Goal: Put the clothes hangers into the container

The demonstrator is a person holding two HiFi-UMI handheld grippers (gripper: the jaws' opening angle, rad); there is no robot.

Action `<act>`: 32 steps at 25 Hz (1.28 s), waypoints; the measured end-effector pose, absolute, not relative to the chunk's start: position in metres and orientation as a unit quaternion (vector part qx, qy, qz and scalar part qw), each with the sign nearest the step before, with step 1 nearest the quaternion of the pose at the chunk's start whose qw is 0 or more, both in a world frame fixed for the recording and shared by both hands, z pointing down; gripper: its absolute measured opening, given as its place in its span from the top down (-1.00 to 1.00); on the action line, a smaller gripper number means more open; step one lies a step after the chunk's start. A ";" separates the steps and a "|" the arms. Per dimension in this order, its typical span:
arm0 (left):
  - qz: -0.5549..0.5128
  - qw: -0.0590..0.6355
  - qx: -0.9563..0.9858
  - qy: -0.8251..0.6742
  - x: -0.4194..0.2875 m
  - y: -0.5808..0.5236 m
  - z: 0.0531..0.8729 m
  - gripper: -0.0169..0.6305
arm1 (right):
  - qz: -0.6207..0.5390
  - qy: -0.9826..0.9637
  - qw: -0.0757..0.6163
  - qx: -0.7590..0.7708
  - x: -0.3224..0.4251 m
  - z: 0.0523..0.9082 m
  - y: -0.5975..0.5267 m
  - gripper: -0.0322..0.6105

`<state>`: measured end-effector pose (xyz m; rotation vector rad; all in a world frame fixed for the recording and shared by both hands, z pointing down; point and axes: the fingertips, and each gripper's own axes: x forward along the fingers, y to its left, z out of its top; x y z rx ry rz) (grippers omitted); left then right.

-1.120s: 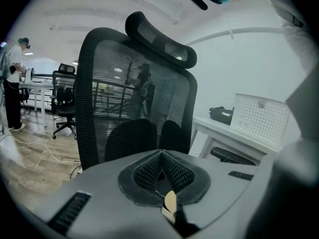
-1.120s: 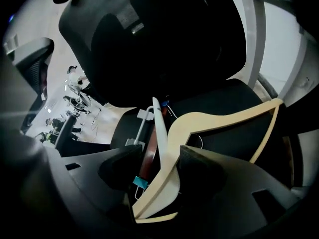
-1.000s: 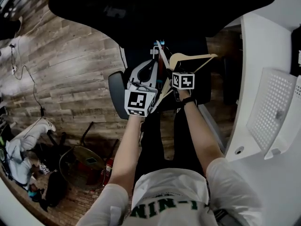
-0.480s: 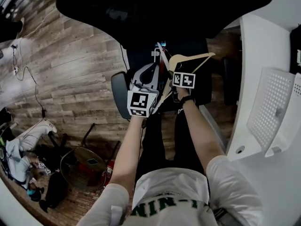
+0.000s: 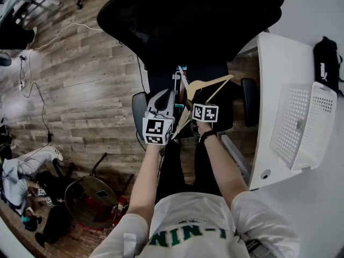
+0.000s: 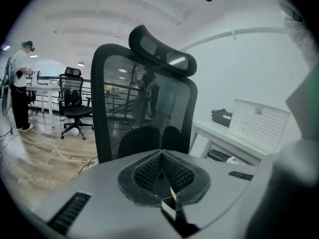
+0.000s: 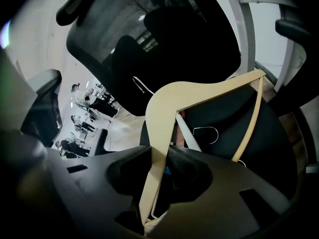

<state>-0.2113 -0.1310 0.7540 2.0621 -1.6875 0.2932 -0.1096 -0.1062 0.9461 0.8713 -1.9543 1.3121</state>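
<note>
A pale wooden hanger (image 7: 199,91) is being gripped by the right gripper (image 7: 160,163), whose jaws have just been closing with one arm of the hanger between them; the pads are being pressed against that arm from both sides. From the right gripper the hanger is being carried up and forward, its shoulder ahead of the jaws and its thin lower bar running off to the gripper's right. It is being held over the seat (image 7: 259,128) of a black office chair (image 5: 188,15). Beyond the jaws, further hangers (image 7: 192,136) are being left lying on that seat, among them a white one with a wire hook. Just to the left of the right gripper, the left gripper (image 6: 160,153) is being held with its jaw tips brought together, clenched on nothing that can be made out; a small pale piece is being shown low at the base of its jaws, and what it is cannot be told. Straight ahead of the left gripper, the mesh back of the chair is being faced. Well apart from both grippers, off to the right of the right gripper, a white perforated container (image 5: 301,122) is being kept on a white bench (image 5: 269,160), with a black bag (image 5: 326,58) on the bench beyond it.
</note>
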 end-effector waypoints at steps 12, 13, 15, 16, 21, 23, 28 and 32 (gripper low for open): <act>0.107 0.186 0.743 -0.634 -0.215 -0.114 0.632 0.91 | 0.444 -0.802 0.240 0.319 -0.108 0.793 -0.109 0.54; 0.112 0.188 0.741 -0.635 -0.213 -0.112 0.625 0.91 | 0.436 -0.808 0.231 0.321 -0.105 0.775 -0.111 0.54; 0.118 0.197 0.733 -0.640 -0.211 -0.107 0.610 0.91 | 0.417 -0.822 0.215 0.324 -0.099 0.741 -0.113 0.54; 0.119 0.198 0.730 -0.643 -0.210 -0.104 0.601 0.91 | 0.406 -0.828 0.210 0.324 -0.096 0.726 -0.112 0.54; 0.114 0.162 0.738 -0.644 -0.204 -0.094 0.553 0.91 | 0.345 -0.863 0.194 0.314 -0.087 0.657 -0.105 0.54; 0.110 0.150 0.739 -0.647 -0.203 -0.094 0.534 0.91 | 0.327 -0.874 0.187 0.307 -0.085 0.631 -0.107 0.54; 0.095 0.130 0.740 -0.653 -0.198 -0.102 0.489 0.91 | 0.295 -0.892 0.159 0.304 -0.081 0.568 -0.125 0.54; 0.086 0.117 0.744 -0.652 -0.184 -0.108 0.449 0.91 | 0.265 -0.904 0.136 0.307 -0.075 0.516 -0.140 0.54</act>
